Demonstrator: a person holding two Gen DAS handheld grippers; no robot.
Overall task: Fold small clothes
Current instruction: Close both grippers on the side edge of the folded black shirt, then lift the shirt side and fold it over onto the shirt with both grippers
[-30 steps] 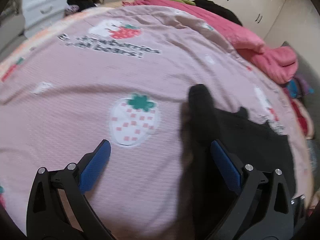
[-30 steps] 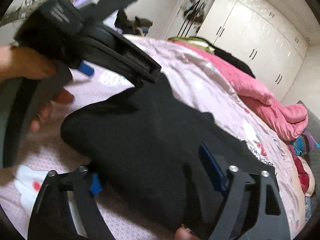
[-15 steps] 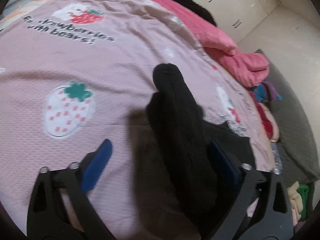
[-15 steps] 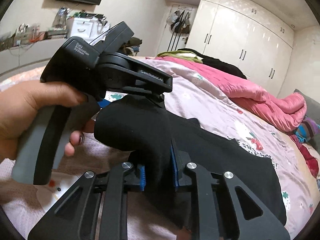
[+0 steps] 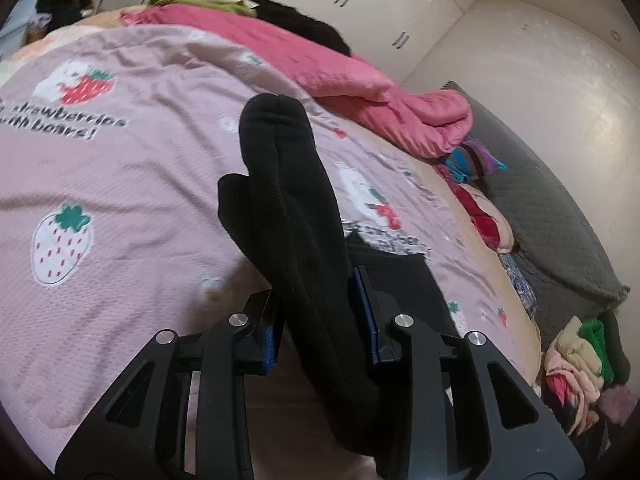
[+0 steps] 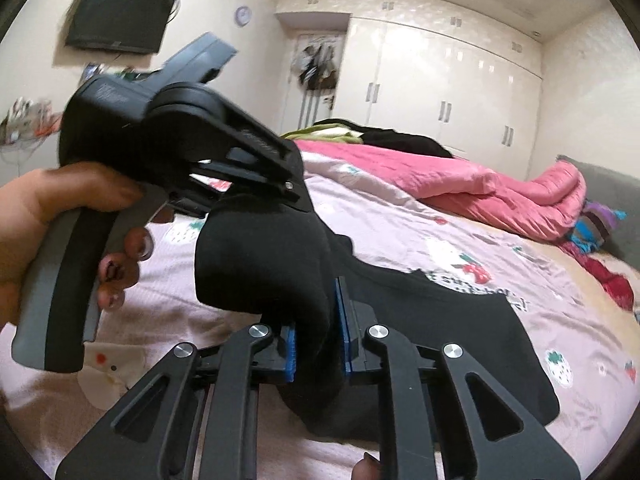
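A small black garment (image 6: 460,332) lies partly on the pink strawberry bedspread (image 5: 120,184). My left gripper (image 5: 322,322) is shut on a bunched fold of the black garment (image 5: 288,184), which sticks up between its blue pads. My right gripper (image 6: 316,340) is shut on another bunched edge of the same garment and lifts it off the bed. The left gripper, held in a hand, shows in the right wrist view (image 6: 192,128), just above and left of that lifted fold.
A pink quilt (image 5: 360,80) is heaped along the far side of the bed. Loose clothes (image 5: 576,364) lie at the bed's right end beside a grey cushion (image 5: 560,224). White wardrobes (image 6: 448,92) and a wall television (image 6: 116,20) stand behind.
My left gripper has closed on the garment's fold, open before. My right gripper closed on the garment half a second ago. Both have lifted the cloth higher off the bed.
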